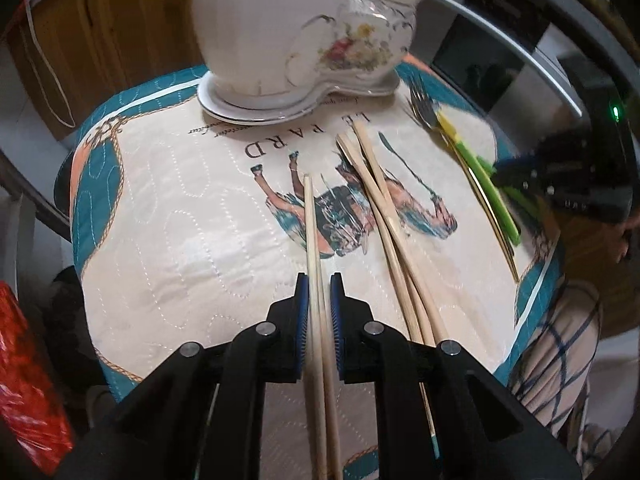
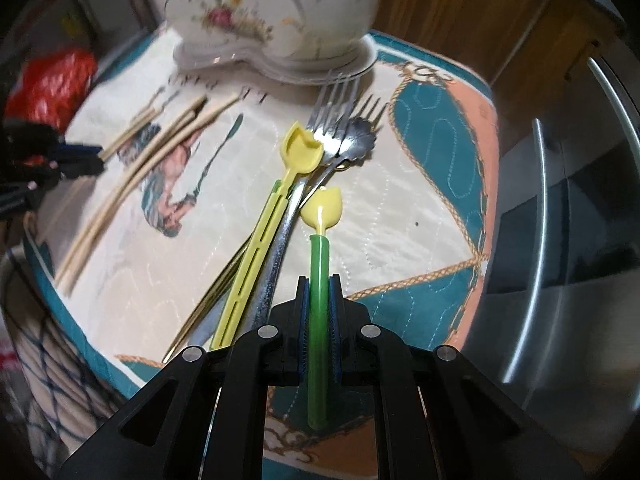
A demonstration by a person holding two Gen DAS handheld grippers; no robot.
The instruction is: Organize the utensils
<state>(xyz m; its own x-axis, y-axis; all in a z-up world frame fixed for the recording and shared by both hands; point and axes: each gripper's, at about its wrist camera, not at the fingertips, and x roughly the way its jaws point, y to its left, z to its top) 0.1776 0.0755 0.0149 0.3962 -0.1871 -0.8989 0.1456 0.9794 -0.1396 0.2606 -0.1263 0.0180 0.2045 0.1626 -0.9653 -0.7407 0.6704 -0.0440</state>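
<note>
Our left gripper [image 1: 319, 284] stands slightly parted around two chopsticks [image 1: 316, 264]. Our right gripper [image 2: 319, 286] clamps a green-handled spoon [image 2: 320, 264]. Beyond lie loose chopsticks [image 1: 384, 208], forks [image 2: 332, 120], then the porcelain holder [image 1: 288, 28].

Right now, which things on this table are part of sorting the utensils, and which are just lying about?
Part of the job:
chopsticks
green-handled spoon
yellow spoon
forks
ceramic holder

Lying about:
red bag
printed cloth
</note>
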